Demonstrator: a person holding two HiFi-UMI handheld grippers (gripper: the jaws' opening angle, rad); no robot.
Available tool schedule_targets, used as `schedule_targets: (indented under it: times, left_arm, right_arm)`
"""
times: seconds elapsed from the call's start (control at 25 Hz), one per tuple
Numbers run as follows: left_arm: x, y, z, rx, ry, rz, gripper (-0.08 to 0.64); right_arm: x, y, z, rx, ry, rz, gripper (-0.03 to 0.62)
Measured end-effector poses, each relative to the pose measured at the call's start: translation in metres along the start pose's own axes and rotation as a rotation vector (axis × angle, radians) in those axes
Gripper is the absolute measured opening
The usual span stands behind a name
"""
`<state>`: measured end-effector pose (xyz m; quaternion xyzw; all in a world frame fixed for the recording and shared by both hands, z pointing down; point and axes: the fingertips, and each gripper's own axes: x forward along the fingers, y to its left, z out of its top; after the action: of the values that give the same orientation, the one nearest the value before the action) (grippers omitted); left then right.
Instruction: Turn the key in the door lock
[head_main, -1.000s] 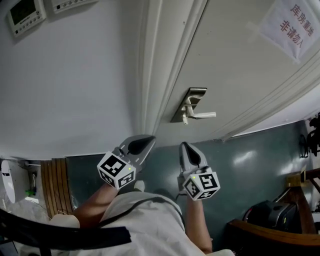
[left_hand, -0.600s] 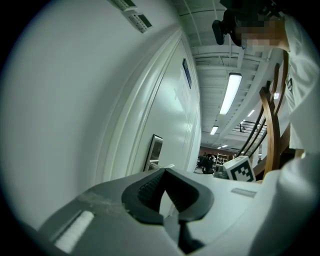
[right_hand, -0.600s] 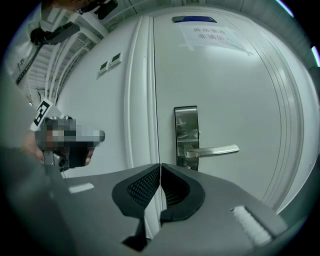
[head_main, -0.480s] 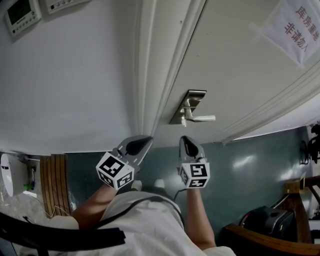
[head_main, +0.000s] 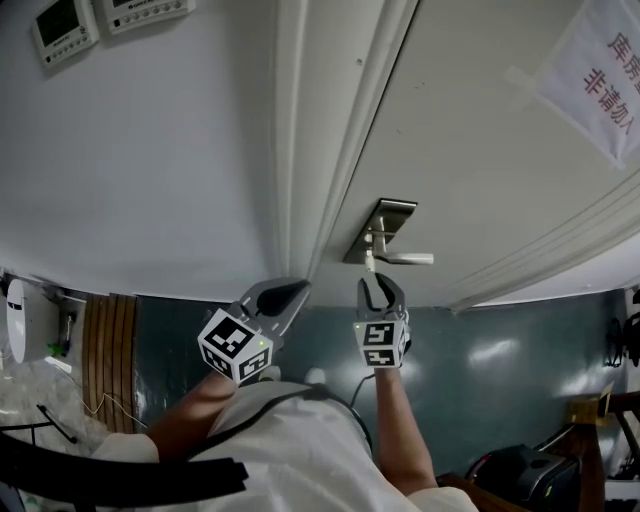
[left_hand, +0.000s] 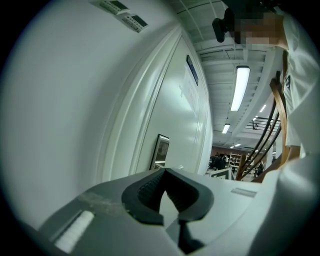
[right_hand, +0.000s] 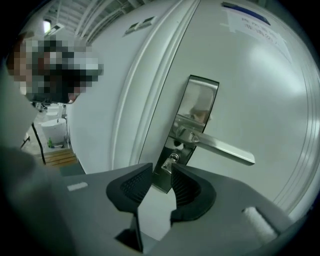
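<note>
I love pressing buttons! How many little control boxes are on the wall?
2. Both hang high on the wall, left of the door: the left box and the right box, side by side. More may lie out of view.

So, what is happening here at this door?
A person stands at a white door with a gripper in each hand. The right gripper, whose jaws have just been opening, points at the key in the lock plate below the lever handle; the key is just ahead of the jaws, not gripped. The left gripper is shut and empty.

Paper notice (head_main: 598, 75), wall panels (head_main: 64, 28)
</note>
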<state>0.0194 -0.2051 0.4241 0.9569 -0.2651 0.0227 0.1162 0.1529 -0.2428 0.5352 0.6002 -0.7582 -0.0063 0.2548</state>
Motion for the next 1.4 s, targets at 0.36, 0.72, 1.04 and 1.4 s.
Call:
schedule_targets:
  times: [0.36,0.72,1.04,1.4]
  left_arm:
    - [0.011,0.0,-0.002,0.007,0.004,0.041,0.006]
    - [0.014,0.001,-0.005,0.019,0.022,0.067,0.006]
    - [0.013,0.003,-0.006,0.026,0.034,0.085,0.006]
    - [0.012,0.003,-0.005,0.029,0.034,0.1,0.006]
  right_arm:
    - [0.015,-0.012,-0.007,0.17,-0.036,0.048,0.164]
    - [0.022,-0.01,-0.016,0.687,-0.131,0.226,0.202]
    - [0.027,-0.017,-0.012,1.211,-0.253,0.413,0.201]
    - [0.031,-0.025,-0.006,1.424,-0.384,0.545,0.121]
